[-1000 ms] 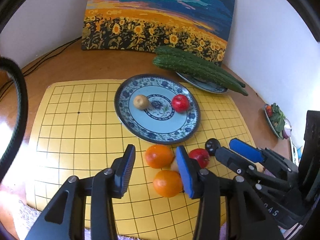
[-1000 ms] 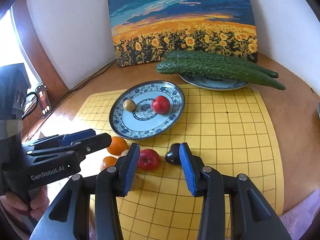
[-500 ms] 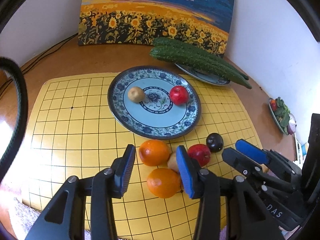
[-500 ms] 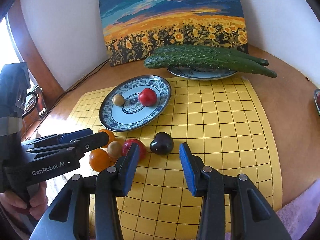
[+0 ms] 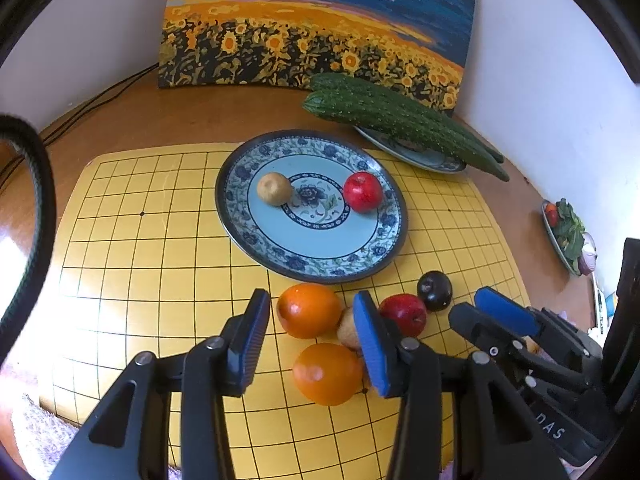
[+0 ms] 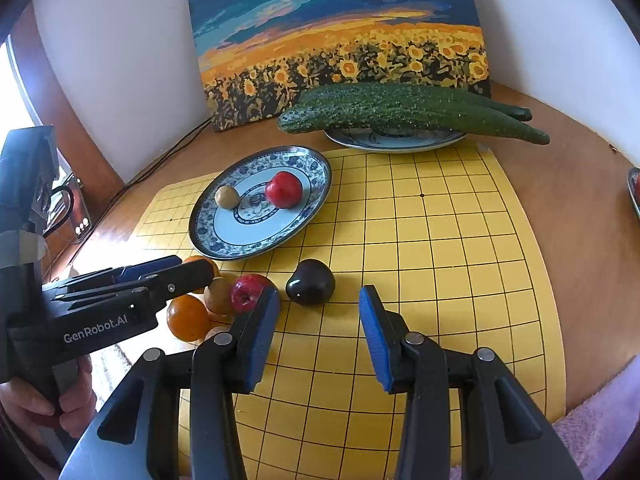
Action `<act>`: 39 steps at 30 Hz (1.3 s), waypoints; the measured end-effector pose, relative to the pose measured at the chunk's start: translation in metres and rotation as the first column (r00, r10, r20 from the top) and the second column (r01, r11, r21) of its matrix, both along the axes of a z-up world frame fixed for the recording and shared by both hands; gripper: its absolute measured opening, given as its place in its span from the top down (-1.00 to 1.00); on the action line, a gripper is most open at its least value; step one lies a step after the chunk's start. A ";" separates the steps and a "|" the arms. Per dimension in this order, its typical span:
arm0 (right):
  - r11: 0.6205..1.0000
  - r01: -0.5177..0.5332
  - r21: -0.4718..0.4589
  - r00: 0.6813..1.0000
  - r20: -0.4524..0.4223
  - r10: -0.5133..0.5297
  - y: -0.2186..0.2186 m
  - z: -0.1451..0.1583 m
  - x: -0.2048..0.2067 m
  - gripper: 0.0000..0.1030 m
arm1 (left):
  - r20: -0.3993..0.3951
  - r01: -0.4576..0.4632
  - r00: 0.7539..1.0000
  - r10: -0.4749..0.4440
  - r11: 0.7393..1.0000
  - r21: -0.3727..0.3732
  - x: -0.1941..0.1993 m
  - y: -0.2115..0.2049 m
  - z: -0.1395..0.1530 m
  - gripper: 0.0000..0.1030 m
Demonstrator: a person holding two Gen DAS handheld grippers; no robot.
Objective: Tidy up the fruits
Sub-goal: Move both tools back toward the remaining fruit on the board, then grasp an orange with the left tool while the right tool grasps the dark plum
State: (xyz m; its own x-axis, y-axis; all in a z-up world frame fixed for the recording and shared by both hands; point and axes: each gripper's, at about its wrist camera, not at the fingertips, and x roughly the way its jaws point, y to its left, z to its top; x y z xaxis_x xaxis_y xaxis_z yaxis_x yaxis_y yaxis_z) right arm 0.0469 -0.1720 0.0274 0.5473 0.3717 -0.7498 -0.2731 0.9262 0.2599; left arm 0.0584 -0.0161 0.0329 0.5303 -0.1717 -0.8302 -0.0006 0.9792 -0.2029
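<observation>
Fruit on plate: blue-and-white patterned ceramic plate (image 5: 394, 236) on the yellow gridded mat (image 5: 132, 248) carries a small tan round fruit (image 5: 274, 188) at 9 o'clock of its centre and a glossy red apple (image 5: 363, 191) at 3 o'clock, well apart.
Fruit off plate: cluster on the mat at 6 o'clock of the plate, comprising a far orange (image 5: 309, 311), a near orange (image 5: 327, 374), a second tan fruit (image 5: 347, 330), a second red apple (image 5: 403, 314) and a dark purple plum (image 6: 311, 282).
Left gripper (image 5: 312, 336): jaws wide, nothing held, bracketing the two oranges.
Right gripper (image 6: 319, 330): jaws wide, nothing held, plum just ahead at 12 o'clock.
Handling, judged: plum looks smooth, round, light and bruisable; likely to roll or slip. Grip across its widest middle, moderate pressure.
Obscured: second tan fruit is half hidden behind the left gripper's right finger; contact among clustered fruit is not resolvable. Whether the fruit is real or imitation cannot be told.
</observation>
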 end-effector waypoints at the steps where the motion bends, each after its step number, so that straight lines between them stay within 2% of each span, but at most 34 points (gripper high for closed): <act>1: 1.000 0.001 -0.001 1.000 0.000 -0.001 0.000 0.000 0.000 0.17 | 0.000 -0.007 1.000 0.007 1.000 0.005 0.000 0.000 0.000 0.11; 11: 1.000 0.006 -0.002 1.000 -0.003 -0.006 -0.001 0.000 0.001 0.17 | -0.017 -0.044 0.999 0.044 0.999 -0.031 0.002 0.010 -0.005 0.13; 13: 1.000 0.005 -0.004 1.000 -0.002 -0.005 0.000 0.000 0.001 0.17 | -0.018 -0.038 0.999 0.038 0.998 -0.053 0.001 0.010 -0.006 0.28; 14: 1.000 0.005 -0.005 1.000 -0.002 -0.005 0.000 0.000 0.001 0.17 | -0.018 -0.037 0.999 0.036 0.998 -0.058 0.001 0.009 -0.006 0.29; 28: 1.000 0.002 -0.016 1.000 -0.011 -0.002 0.004 -0.003 0.003 0.17 | -0.010 -0.056 0.998 0.055 0.997 -0.055 -0.008 0.017 -0.004 0.30; 39: 1.000 0.017 -0.014 1.000 -0.022 -0.017 0.006 -0.005 0.009 0.17 | 0.039 -0.068 0.997 0.069 0.998 -0.018 -0.016 0.022 0.005 0.30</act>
State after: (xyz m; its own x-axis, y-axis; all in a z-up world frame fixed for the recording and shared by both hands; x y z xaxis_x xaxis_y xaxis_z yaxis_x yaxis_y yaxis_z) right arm 0.0555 -0.1656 0.0223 0.5364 0.3525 -0.7668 -0.2518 0.9341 0.2533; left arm 0.0428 0.0058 0.0382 0.5734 -0.1474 -0.8059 -0.0590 0.9737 -0.2201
